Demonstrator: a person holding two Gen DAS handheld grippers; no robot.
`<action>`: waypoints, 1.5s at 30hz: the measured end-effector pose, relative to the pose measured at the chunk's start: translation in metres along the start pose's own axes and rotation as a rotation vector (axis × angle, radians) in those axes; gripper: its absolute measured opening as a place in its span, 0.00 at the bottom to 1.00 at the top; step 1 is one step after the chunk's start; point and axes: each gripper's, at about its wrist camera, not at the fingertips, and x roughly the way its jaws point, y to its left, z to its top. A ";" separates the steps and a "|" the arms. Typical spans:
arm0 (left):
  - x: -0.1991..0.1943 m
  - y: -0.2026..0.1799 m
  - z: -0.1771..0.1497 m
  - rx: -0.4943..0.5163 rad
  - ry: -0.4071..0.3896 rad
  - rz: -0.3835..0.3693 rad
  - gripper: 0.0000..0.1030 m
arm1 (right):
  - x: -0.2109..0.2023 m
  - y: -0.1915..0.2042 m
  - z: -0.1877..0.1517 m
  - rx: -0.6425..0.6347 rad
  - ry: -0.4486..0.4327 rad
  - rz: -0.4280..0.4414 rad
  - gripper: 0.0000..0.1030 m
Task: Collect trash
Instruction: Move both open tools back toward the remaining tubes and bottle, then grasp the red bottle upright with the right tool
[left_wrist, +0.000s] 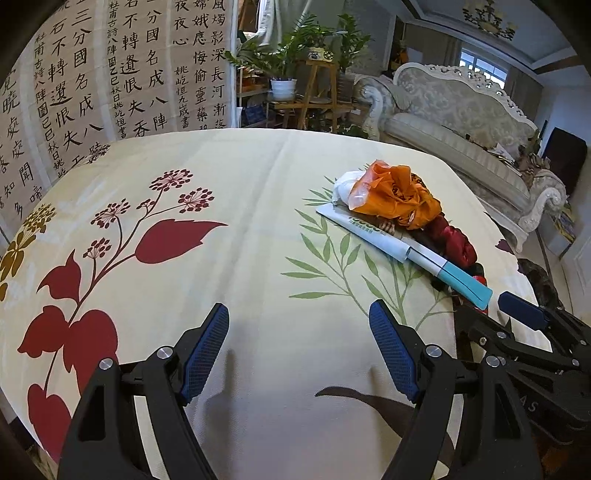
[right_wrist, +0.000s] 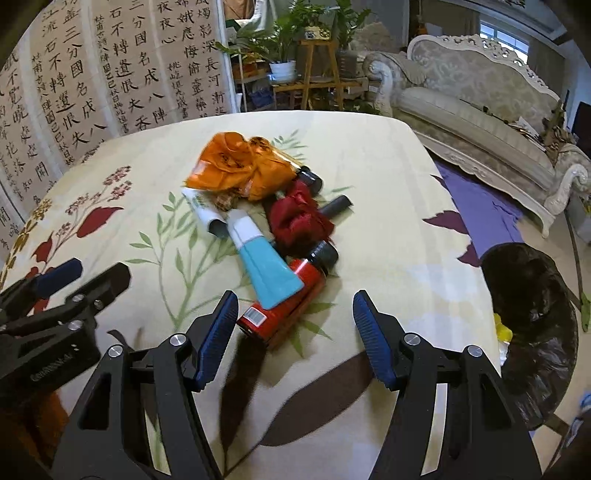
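Closest to the cameras, both grippers hover over the floral-cloth bench with fingers spread wide and nothing between them: left gripper, right gripper. Just past the right gripper sits the trash pile: a red bottle lying on its side with a teal-and-white tube resting across it, then a crumpled dark red wrapper and an orange plastic bag at the far end. Off the bench's right edge there's a black bin bag. Further back, a sofa and potted plants.
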 end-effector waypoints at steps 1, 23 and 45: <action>0.001 0.000 0.001 -0.001 0.001 -0.002 0.74 | 0.000 -0.003 0.000 0.004 0.001 -0.006 0.61; 0.006 -0.002 0.001 0.000 0.017 0.017 0.74 | 0.005 -0.034 -0.003 0.043 0.008 -0.053 0.46; 0.011 -0.005 0.000 0.015 0.018 0.010 0.74 | 0.011 -0.035 0.005 0.009 0.009 -0.037 0.23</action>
